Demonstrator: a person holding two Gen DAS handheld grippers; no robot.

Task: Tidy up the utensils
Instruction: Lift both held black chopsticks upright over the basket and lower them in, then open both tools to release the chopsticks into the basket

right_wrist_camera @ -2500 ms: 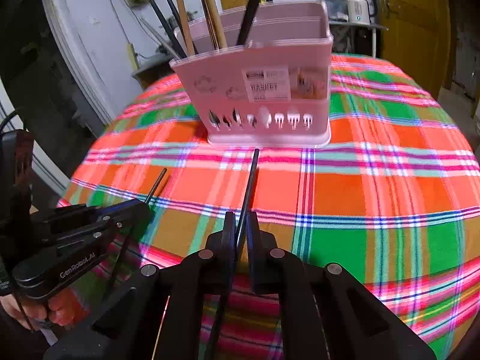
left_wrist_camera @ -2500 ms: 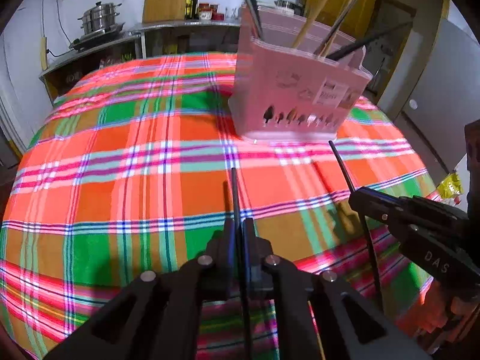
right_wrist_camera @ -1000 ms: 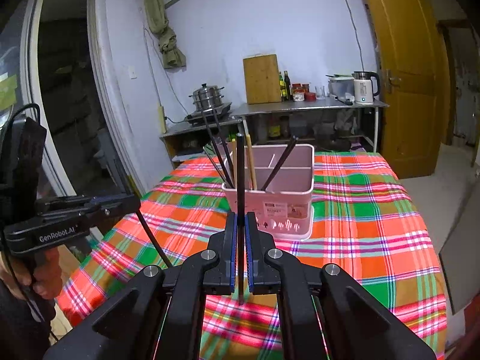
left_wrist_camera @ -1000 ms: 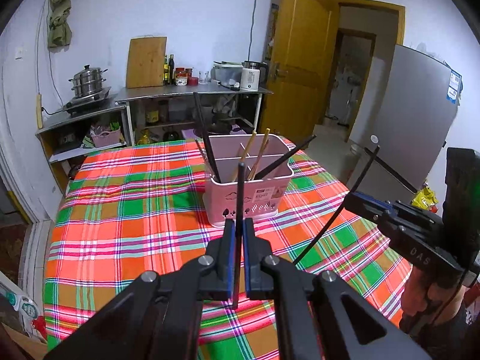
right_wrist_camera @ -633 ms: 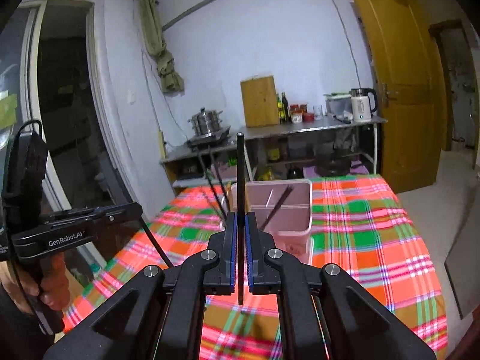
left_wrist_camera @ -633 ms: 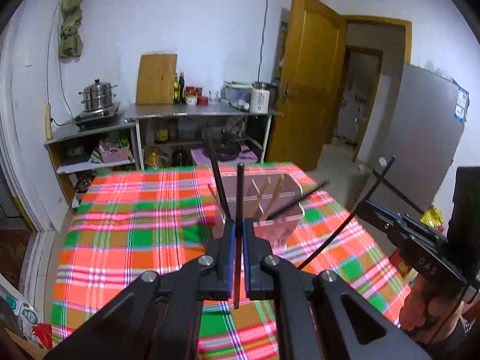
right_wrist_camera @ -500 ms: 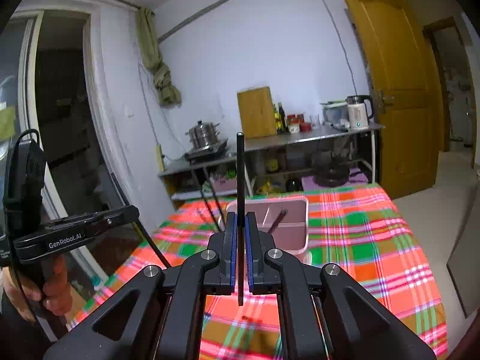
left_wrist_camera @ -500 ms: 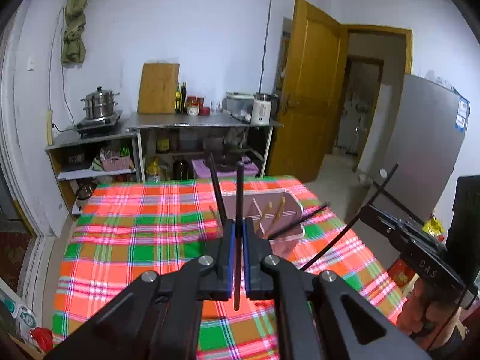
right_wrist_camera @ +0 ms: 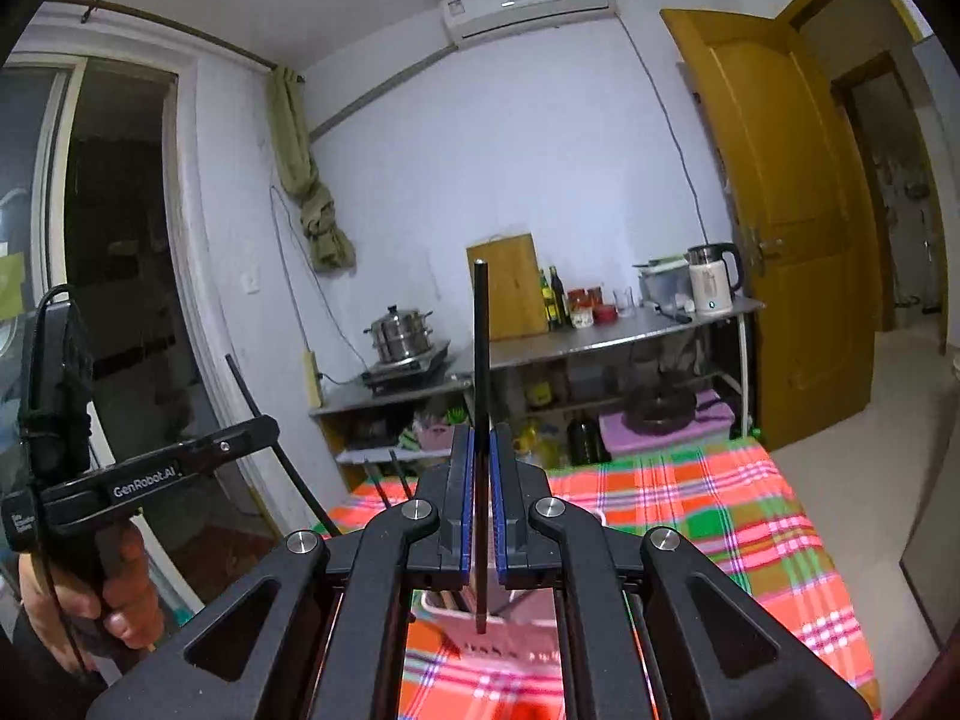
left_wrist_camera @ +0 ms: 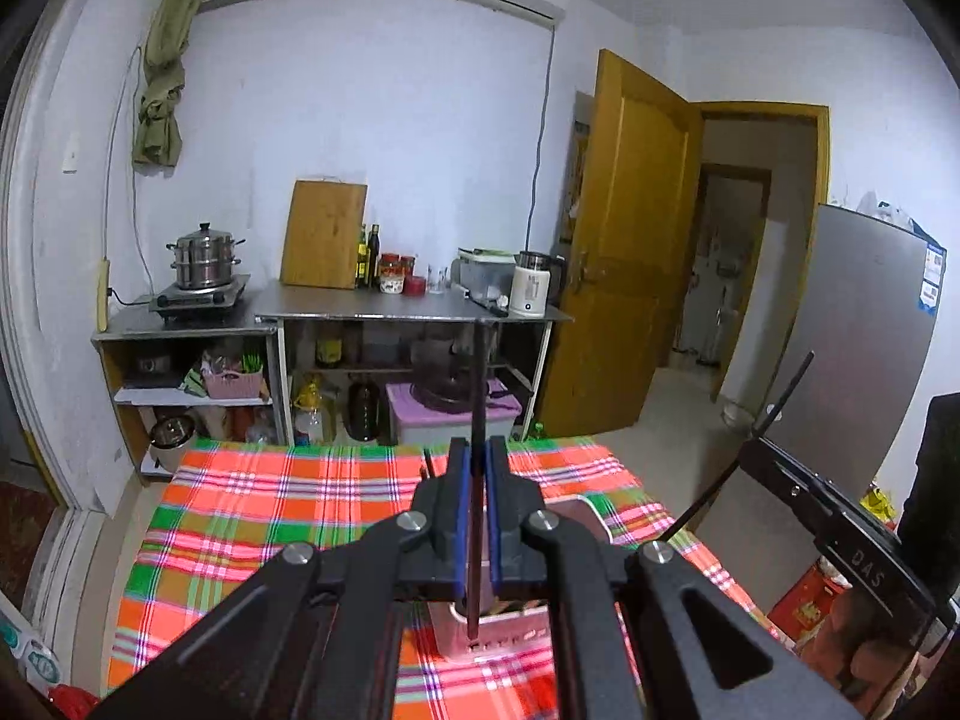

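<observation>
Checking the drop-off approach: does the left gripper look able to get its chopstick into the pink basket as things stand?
Probably yes. The left gripper, shut on its black chopstick, is above the pink basket, with nothing between them.

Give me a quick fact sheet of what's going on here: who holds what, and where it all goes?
left gripper: shut on a black chopstick, held upright
right gripper: shut on another black chopstick, also upright
pink utensil basket: on the table, below both grippers, already holding sticks
table: covered with a plaid cloth
likely next: lower each chopstick into the basket
</observation>
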